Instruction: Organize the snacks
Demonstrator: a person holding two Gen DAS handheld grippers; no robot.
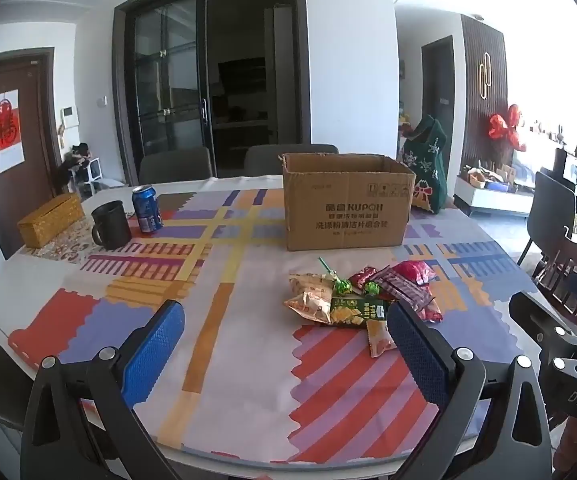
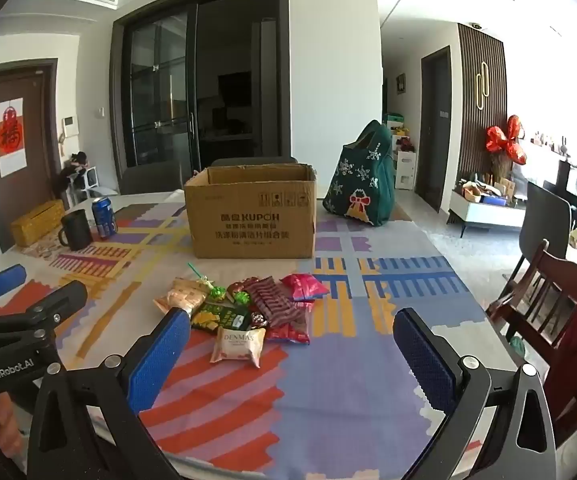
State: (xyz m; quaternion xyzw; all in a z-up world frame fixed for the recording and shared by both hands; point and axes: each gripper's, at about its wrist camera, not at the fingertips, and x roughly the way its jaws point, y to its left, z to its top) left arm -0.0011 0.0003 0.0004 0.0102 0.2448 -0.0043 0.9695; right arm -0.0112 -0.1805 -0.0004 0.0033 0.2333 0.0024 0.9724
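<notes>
A pile of snack packets lies on the patterned tablecloth, also in the right wrist view. It holds a pale DENMAS packet, a green cracker packet, striped dark red packets and a pink packet. An open cardboard box stands behind the pile, also in the right wrist view. My left gripper is open and empty, left of and in front of the pile. My right gripper is open and empty, just in front of the pile.
A black mug, a blue can and a yellow woven box stand at the far left. A green Christmas bag stands right of the box. A wooden chair is at the table's right edge.
</notes>
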